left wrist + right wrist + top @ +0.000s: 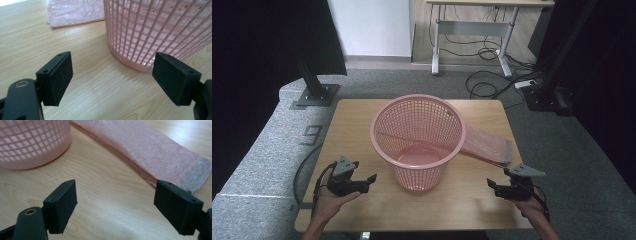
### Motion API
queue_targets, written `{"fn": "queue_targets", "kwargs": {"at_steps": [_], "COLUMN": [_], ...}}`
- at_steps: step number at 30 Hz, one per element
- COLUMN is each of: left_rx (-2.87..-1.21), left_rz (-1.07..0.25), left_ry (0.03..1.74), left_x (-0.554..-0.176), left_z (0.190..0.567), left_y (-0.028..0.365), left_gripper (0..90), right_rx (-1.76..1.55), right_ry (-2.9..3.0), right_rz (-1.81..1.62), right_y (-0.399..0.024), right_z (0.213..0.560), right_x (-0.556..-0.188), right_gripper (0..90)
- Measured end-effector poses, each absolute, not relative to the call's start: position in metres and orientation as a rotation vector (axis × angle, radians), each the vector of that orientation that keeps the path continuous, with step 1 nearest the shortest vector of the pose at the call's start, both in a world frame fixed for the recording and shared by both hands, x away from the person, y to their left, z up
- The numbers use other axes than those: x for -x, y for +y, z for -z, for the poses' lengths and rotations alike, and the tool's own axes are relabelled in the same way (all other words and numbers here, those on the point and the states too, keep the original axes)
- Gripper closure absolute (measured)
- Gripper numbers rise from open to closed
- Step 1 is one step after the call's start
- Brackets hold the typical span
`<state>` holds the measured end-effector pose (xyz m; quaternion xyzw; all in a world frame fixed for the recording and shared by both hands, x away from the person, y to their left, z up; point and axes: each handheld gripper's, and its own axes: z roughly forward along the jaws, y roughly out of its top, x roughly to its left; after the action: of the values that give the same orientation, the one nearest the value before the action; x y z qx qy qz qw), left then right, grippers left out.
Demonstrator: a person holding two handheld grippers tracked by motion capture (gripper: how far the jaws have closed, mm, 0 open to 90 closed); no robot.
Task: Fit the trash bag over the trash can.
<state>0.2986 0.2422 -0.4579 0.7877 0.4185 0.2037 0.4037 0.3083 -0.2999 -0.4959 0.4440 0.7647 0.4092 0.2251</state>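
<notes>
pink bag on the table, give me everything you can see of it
The pink plastic bag is a thin, slightly crinkled film, folded flat into a long strip. It lies on the wooden table, running from behind the pink mesh basket toward the table's right edge. Its near end looks paler and more see-through, like a sealed hem. The right tongs are open and point at it without touching; nothing holds it. Whether it touches the basket cannot be told.

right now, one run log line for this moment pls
left gripper: open, empty, near basket | right gripper: open, empty, near folded pink bag | bag flat on table beside basket, untouched
</notes>
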Motion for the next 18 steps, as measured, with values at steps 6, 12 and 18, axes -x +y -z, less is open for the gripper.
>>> {"fn": "queue_targets", "kwargs": {"at_steps": [6,12,18], "left_rx": [-1.979,-1.971,-1.97], "left_rz": [-0.516,-0.53,-0.521], "left_ry": [1.106,1.128,1.139], "left_x": [-0.301,-0.301,-0.303], "left_z": [0.461,0.461,0.463], "left_y": [0.249,0.253,0.255], "left_gripper": [18.2,18.6,19.5], "right_rx": [-1.248,-1.264,-1.232], "right_ry": [2.068,2.088,2.178], "right_rz": [-1.053,-1.027,-0.961], "right_y": [-0.292,-0.27,-0.246], "right_z": [0.499,0.502,0.515], "right_x": [-0.342,-0.389,-0.422], "right_gripper": [16.2,14.7,13.3]}}
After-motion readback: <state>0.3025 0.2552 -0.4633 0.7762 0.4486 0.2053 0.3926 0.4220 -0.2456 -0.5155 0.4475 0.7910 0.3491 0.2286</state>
